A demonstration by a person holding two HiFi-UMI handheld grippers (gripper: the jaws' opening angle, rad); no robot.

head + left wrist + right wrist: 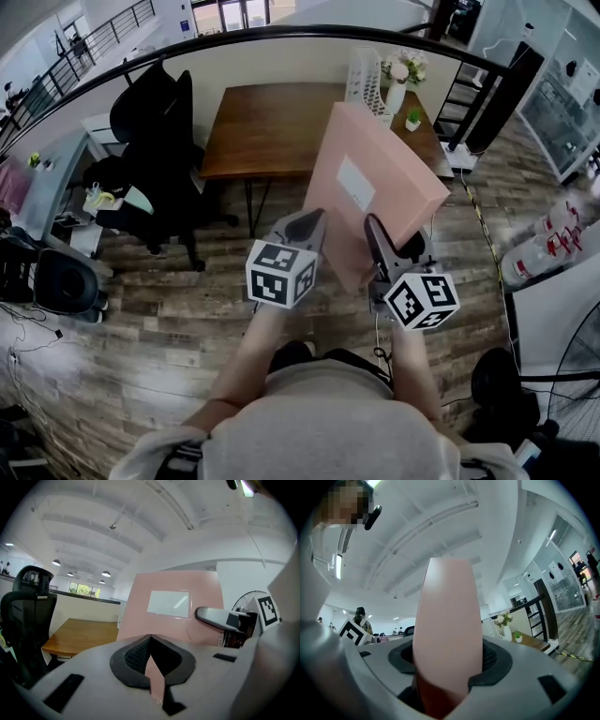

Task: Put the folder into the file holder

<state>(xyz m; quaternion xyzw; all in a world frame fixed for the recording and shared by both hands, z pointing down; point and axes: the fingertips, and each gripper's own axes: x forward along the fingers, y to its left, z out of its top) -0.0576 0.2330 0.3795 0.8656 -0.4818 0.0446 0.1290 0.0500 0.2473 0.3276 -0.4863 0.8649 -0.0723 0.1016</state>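
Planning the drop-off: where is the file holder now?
In the head view, the white file holder stands on the far right part of the wooden table, just left of the flower vase.

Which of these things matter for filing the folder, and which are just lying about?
In the job: pink folder, white file holder, left gripper and right gripper, both clamped on the folder.
Lying about: black office chair, flower vase, small potted plant.
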